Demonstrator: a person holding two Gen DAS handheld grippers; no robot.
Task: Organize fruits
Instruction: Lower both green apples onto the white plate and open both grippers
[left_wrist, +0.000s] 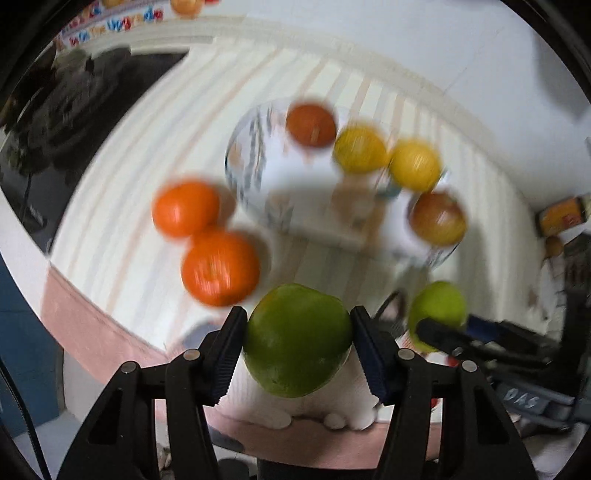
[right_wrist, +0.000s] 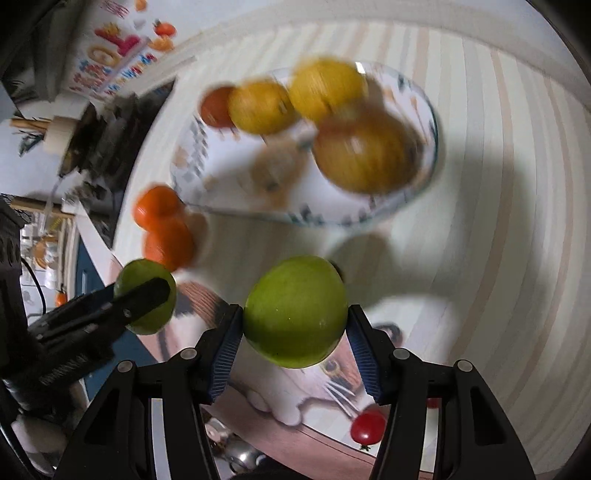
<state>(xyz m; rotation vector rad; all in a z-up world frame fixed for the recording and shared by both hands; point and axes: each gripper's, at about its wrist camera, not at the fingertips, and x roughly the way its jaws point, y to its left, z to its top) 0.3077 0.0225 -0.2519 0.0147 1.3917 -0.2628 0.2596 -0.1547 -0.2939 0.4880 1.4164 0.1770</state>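
Note:
My left gripper (left_wrist: 297, 338) is shut on a green fruit (left_wrist: 297, 339), held above the near edge of the striped table. My right gripper (right_wrist: 295, 319) is shut on a second green fruit (right_wrist: 295, 312); that one also shows at the right of the left wrist view (left_wrist: 437, 306), and the left one shows in the right wrist view (right_wrist: 146, 295). A patterned glass bowl (left_wrist: 251, 173) (right_wrist: 195, 162) holds two yellow fruits (left_wrist: 360, 149) (right_wrist: 260, 107), a dark orange fruit (left_wrist: 312, 125) and an apple (left_wrist: 439, 218) (right_wrist: 364, 153). Two oranges (left_wrist: 219, 267) (right_wrist: 168, 242) lie on the table left of the bowl.
The table has a striped cloth (right_wrist: 498, 184) with a pink border (left_wrist: 92, 325). A small red tomato (right_wrist: 367, 426) lies near the front edge. A dark stove (left_wrist: 74, 110) is at the back left. Clutter sits at the right (left_wrist: 561, 218).

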